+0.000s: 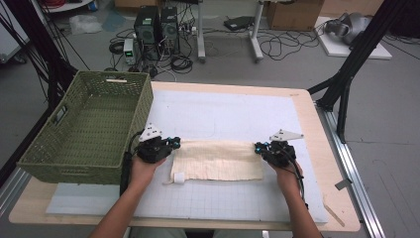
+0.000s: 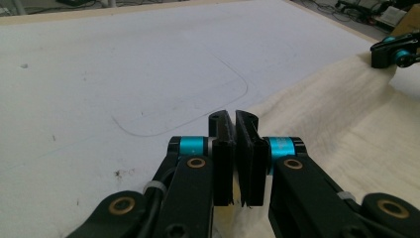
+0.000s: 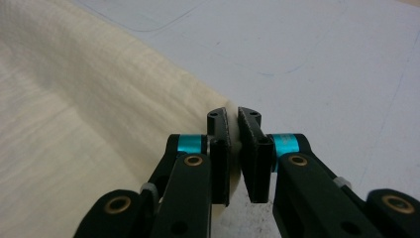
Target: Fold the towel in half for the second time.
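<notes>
Cream cloth (image 1: 218,159) pinched by left gripper (image 1: 174,143) and right gripper (image 1: 258,148)

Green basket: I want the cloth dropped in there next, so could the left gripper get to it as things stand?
Probably yes. The green basket stands open-topped right beside the left gripper, nothing between them, though its jaws are shut on the cloth.

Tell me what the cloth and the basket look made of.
Cloth: cream woven fabric, probably cotton gauze, matte; fine crinkled ribs and soft folds show in the gripper views. Basket: olive-green woven strands, wicker or paper cord or plastic imitation; the even weave shows, the fibre cannot be told.
</notes>
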Available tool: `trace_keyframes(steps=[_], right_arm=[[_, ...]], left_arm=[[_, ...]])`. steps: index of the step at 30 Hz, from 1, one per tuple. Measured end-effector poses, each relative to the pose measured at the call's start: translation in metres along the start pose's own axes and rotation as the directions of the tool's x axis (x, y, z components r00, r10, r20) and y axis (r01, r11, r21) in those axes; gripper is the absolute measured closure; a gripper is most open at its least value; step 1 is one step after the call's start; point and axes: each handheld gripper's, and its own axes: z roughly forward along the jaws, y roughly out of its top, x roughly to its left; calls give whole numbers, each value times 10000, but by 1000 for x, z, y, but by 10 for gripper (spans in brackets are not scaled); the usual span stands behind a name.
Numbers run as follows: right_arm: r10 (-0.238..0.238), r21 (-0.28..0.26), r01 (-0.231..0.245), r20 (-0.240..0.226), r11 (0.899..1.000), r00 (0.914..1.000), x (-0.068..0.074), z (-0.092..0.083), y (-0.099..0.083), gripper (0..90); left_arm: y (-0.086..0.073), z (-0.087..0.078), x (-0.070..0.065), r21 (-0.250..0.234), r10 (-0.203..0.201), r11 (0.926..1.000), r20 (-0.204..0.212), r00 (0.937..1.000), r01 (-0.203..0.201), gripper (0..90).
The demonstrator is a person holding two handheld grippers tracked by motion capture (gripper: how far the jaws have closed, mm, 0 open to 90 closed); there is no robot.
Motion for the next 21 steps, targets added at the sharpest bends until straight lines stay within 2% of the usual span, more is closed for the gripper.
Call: trace_keyframes(steps=[5,8,10,19,21], right_arm=[[-251,-172,250,-62,9995,9997,6,-7,-1,837],[-227,-252,224,-110,9994,9997,7,-10,-2,837],[-346,-266,344,-106,9991,9993,9,-12,-3,836],[-693,-177,687,-366,9975,9969,20,-23,-14,832],[-916,-169,910,-349,9957,9952,23,-27,-16,833]], left_arm=[[-1,-4,-2,148,72,9999,117,9999,-74,854],[-3,-6,-4,139,138,9998,187,9997,-140,853],[-5,-8,-5,369,306,9988,178,9994,-312,852],[-16,-21,-12,280,345,9990,420,9985,-357,852],[-18,-25,-13,277,346,9990,435,9985,-359,852]])
